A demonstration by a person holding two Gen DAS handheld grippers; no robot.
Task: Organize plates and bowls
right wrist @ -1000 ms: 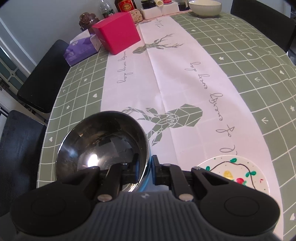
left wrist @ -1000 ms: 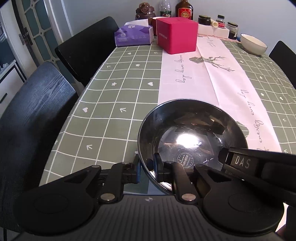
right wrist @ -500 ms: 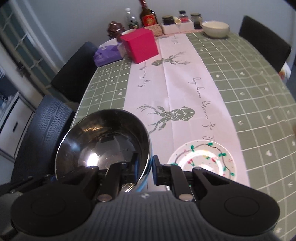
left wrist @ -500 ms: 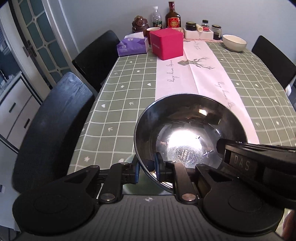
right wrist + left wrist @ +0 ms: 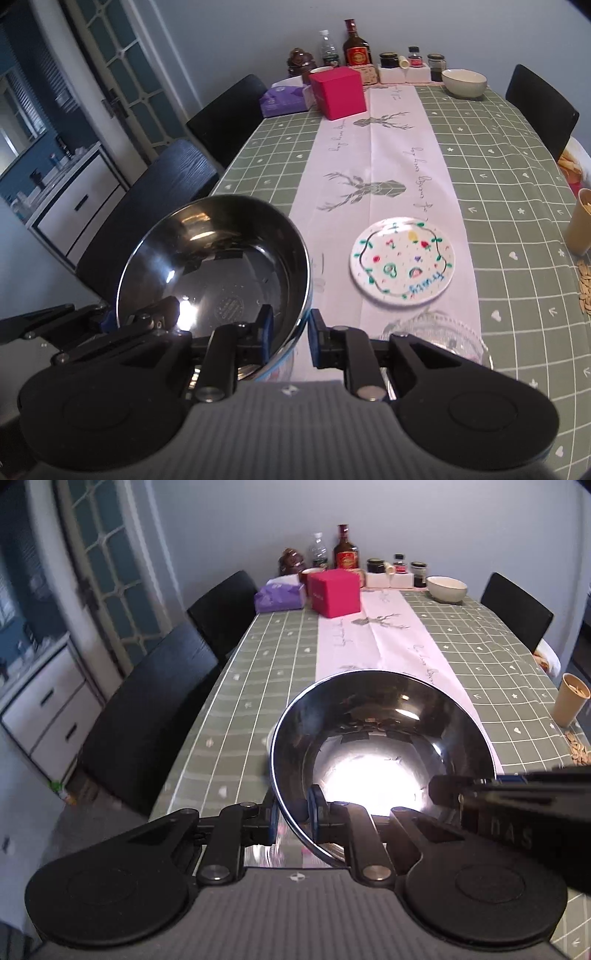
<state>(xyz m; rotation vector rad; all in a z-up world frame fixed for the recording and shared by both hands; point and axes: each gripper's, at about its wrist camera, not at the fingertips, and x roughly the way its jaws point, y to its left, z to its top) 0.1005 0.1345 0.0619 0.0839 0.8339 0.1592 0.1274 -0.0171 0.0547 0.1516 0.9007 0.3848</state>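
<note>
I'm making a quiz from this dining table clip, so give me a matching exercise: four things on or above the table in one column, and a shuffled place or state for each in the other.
Things:
1. steel bowl
2. painted plate
3. cream bowl
4. pink box

Places or states:
A. far end of the table, right of the runner
B. flat on the runner
C. rim gripped by the left gripper and the right gripper
D. beside the purple tissue pack

Pairs: 1-C, 2-B, 3-A, 4-D
</note>
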